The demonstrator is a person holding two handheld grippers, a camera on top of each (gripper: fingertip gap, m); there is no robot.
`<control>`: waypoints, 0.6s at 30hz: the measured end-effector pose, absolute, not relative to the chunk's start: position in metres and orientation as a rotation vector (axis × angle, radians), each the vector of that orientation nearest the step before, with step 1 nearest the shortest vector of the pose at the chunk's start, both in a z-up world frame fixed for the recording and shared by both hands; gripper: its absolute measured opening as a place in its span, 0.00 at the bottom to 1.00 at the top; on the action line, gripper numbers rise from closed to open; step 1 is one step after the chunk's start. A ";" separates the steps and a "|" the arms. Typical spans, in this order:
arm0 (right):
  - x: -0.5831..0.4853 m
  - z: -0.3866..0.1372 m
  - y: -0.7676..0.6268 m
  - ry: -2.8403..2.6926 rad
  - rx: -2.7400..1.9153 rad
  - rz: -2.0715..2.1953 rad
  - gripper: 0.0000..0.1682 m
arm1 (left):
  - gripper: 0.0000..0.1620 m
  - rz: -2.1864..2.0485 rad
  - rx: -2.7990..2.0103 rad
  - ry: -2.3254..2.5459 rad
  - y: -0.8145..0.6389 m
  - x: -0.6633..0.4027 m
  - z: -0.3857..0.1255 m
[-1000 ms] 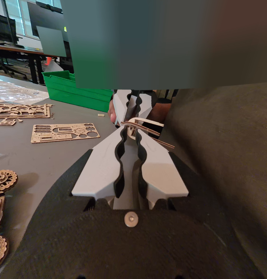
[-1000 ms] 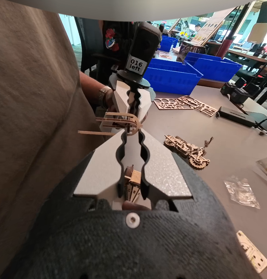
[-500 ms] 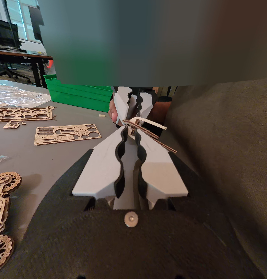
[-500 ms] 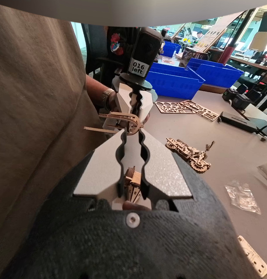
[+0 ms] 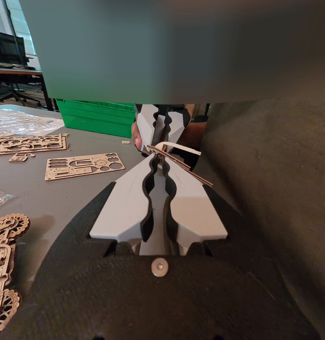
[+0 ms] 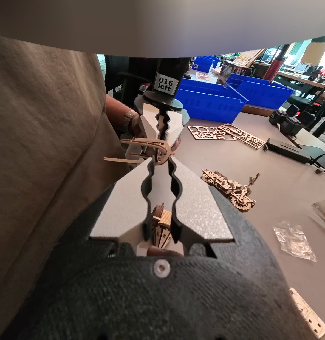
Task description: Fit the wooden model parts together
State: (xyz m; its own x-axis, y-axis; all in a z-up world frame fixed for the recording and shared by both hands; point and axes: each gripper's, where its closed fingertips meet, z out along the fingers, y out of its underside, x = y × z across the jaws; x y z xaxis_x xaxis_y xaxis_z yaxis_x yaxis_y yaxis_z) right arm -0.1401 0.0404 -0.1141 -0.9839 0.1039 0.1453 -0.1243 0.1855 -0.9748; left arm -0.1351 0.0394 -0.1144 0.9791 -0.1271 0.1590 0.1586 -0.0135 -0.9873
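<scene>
A thin wooden fork-shaped part (image 5: 178, 161) with a curved end and long prongs is held in the air close to the person's body. My left gripper (image 5: 159, 158) is shut on its curved end. My right gripper (image 6: 161, 160) faces it tip to tip and pinches the same part (image 6: 158, 150). The right gripper also shows in the left wrist view (image 5: 158, 128), and the left gripper in the right wrist view (image 6: 162, 128). A small wooden sub-assembly (image 6: 161, 226) shows between the bases of my right fingers, with a fingertip under it.
A wooden motorcycle model (image 6: 229, 189) lies on the grey table (image 6: 231, 161); it also shows in the left wrist view (image 5: 5, 257). Punched wooden sheets (image 5: 84, 165) (image 6: 224, 134), a green bin (image 5: 95, 117), blue bins (image 6: 209, 103), a plastic bag (image 6: 294, 241) and a black device (image 6: 286, 149) lie around. The person's shirt (image 6: 38, 147) is close by.
Both grippers stay on the fork-shaped part and have shifted slightly together. The prongs slope down a little more in the left wrist view.
</scene>
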 end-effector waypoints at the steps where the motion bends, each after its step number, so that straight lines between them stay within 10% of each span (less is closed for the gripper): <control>1: -0.140 -0.114 0.040 -2.272 0.022 1.897 0.08 | 0.01 -0.222 -1.568 -0.023 0.039 -0.135 -0.114; 18: -0.142 -0.116 0.042 -2.306 -0.010 1.901 0.08 | 0.10 -0.141 -1.588 -0.064 0.040 -0.144 -0.116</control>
